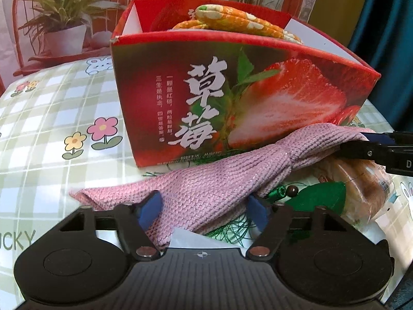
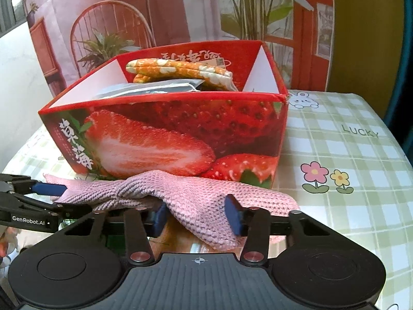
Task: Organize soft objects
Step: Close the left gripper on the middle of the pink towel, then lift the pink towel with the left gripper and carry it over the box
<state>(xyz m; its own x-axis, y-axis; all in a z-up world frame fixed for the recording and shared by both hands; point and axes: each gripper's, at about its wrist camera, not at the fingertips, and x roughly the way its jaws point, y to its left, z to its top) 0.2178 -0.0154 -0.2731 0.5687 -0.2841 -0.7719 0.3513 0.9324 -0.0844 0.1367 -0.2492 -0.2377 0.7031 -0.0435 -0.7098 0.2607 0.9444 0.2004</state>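
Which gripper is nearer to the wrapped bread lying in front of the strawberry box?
Right. The right gripper hovers directly over the wrapped bread, at one end of the pink cloth. The left gripper is at the cloth's other end, off to the bread's side.

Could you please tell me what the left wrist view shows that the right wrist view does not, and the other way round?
Only the left wrist view shows the green tasselled ornament and the wrapped bread under the pink knitted cloth. Only the right wrist view shows the grey packet inside the strawberry box. Both show the box, the orange quilted fabric in it, and the cloth between both grippers' blue fingers.
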